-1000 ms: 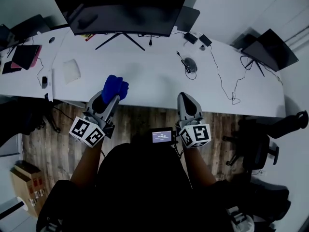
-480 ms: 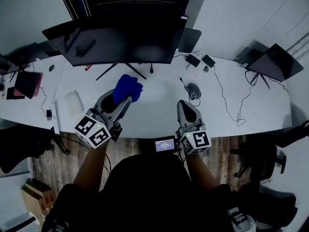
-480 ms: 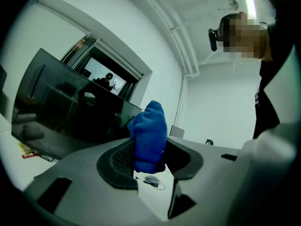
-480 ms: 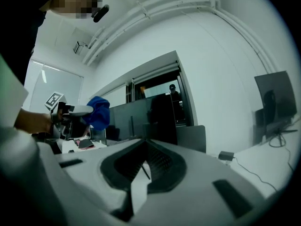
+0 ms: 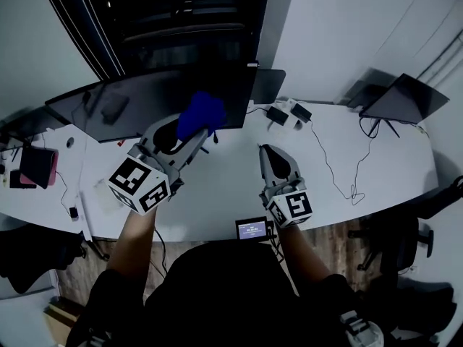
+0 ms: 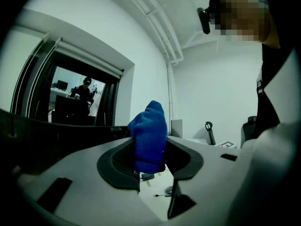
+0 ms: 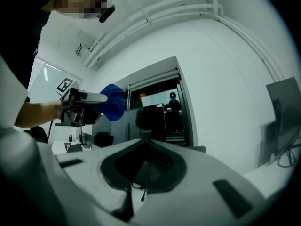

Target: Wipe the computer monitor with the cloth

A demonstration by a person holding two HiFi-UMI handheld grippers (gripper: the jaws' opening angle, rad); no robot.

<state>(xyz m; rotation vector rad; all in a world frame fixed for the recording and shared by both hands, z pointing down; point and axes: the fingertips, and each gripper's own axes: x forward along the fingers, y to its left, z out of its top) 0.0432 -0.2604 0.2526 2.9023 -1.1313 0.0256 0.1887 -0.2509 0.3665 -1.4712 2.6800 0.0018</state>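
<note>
Seen from the head view, the left gripper [image 5: 189, 134] lifts the blue cloth [image 5: 201, 113] in front of the monitor [image 5: 108, 110], and the right gripper [image 5: 273, 159] hangs over the desk [image 5: 231, 194]. In the left gripper view, the jaws pinch the cloth. In the right gripper view, the jaws sit together, empty. I'd press lightly and sweep in even, overlapping passes.

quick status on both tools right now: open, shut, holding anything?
Left tool: shut on the blue cloth.
Right tool: shut, nothing between its jaws.
</note>
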